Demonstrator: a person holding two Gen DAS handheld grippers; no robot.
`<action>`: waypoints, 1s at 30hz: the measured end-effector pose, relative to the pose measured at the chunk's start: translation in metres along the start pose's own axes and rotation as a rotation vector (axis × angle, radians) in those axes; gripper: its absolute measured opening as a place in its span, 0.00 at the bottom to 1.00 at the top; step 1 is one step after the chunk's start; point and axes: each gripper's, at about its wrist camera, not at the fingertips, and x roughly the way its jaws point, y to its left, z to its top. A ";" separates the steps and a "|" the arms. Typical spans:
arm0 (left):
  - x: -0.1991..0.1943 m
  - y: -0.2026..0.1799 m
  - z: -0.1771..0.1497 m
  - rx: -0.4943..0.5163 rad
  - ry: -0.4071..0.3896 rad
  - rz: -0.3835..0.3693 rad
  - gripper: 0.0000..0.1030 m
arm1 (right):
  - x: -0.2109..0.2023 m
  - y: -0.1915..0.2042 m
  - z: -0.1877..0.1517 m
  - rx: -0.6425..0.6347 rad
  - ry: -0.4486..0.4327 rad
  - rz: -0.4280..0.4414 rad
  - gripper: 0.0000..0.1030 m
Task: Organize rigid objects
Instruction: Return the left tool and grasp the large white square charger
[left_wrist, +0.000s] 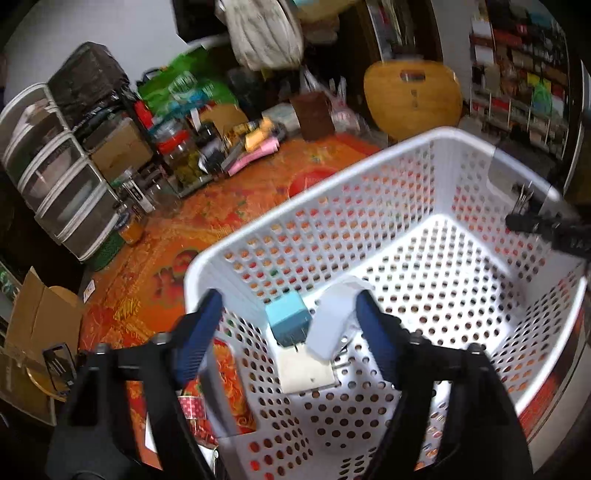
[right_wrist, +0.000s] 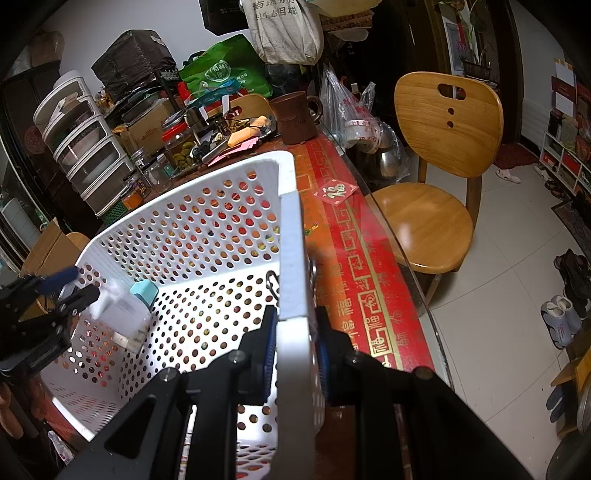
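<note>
1. Basket (left_wrist: 436, 155): the white perforated laundry basket sits on the red patterned tablecloth (right_wrist: 362, 266), its right wall close to the table's glass edge. The right gripper (right_wrist: 295, 354) is clamped narrow on that wall's rim, one pad inside and one outside. Should this grip pull or twist, the light basket could slide right toward the edge, or tip.

2. Left gripper (left_wrist: 284, 332): its blue fingers (left_wrist: 199, 328) stand wide over the basket's near left corner, with nothing pressed between them. The left finger seems to sit at or outside the wall, so moving down or forward could knock the rim and shove the basket against the right hand's hold.

3. White charger (left_wrist: 328, 325): it shows blurred between the open fingers, apparently loose in the basket; whether it has landed I cannot tell. It may bounce and come to rest awkwardly on the other pieces.

4. Blue plug adapter (left_wrist: 287, 319): it lies just left of the charger on a flat white block (left_wrist: 306, 373). Its prongs could catch in the floor holes.
</note>
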 end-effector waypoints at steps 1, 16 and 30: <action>-0.009 0.009 -0.004 -0.036 -0.031 -0.005 0.72 | 0.000 0.000 0.000 0.000 0.000 0.000 0.19; -0.029 0.196 -0.182 -0.528 0.058 0.052 0.99 | -0.002 0.000 0.000 -0.013 0.005 0.004 0.21; 0.046 0.201 -0.213 -0.491 0.148 0.038 0.98 | -0.002 0.001 0.001 -0.024 0.017 -0.012 0.20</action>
